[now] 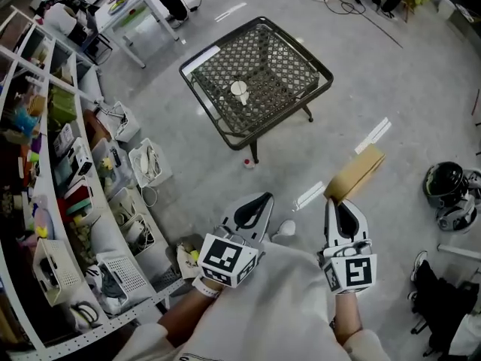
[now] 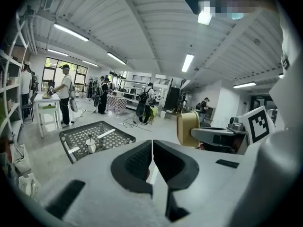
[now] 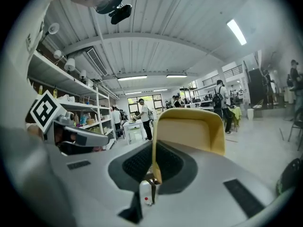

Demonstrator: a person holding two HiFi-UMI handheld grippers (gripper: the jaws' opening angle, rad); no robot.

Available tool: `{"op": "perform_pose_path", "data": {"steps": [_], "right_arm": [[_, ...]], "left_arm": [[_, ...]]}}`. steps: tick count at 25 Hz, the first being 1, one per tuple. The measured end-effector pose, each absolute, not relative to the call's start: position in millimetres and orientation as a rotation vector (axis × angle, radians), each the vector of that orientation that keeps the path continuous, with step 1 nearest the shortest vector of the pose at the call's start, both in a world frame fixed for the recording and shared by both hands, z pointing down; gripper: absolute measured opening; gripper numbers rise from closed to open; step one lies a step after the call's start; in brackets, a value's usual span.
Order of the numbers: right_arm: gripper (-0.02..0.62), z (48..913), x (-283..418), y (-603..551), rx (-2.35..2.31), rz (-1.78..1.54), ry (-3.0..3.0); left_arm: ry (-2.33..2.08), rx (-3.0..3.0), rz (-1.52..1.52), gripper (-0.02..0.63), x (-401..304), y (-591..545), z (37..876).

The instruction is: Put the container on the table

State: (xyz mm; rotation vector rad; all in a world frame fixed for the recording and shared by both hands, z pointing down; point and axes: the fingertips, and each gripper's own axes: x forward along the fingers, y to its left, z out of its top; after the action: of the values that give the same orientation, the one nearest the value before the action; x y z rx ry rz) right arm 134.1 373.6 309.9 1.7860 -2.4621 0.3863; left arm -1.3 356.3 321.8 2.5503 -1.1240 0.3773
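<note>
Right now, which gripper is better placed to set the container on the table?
The right gripper: its jaws are shut on a wall of the tan rectangular container. The left gripper is shut and empty. The black metal mesh table stands ahead of both.

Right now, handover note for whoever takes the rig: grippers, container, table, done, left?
Left gripper: shut, empty.
Right gripper: shut on one wall of the tan container, held in the air short of the mesh table.
A white cup stands on the table.
Done: container in grip.
Left: carry it over, set it down clear of the cup, release.
</note>
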Motion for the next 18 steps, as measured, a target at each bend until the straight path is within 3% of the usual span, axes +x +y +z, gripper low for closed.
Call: {"op": "perform_pose_path", "data": {"steps": [10,18], "right_arm": [[0.029,320.4,155.9,343.1,1.777,0.448,-2.464],[0.029,318.0,144.8,246.7,1.711,0.396,-2.488]], "left_arm": [[-1.144,2.518,0.391,0.031,16.5,315.9,327.5],[-1.177,2.484,0.342,0.031,8.5,219.6,332.7]]}}
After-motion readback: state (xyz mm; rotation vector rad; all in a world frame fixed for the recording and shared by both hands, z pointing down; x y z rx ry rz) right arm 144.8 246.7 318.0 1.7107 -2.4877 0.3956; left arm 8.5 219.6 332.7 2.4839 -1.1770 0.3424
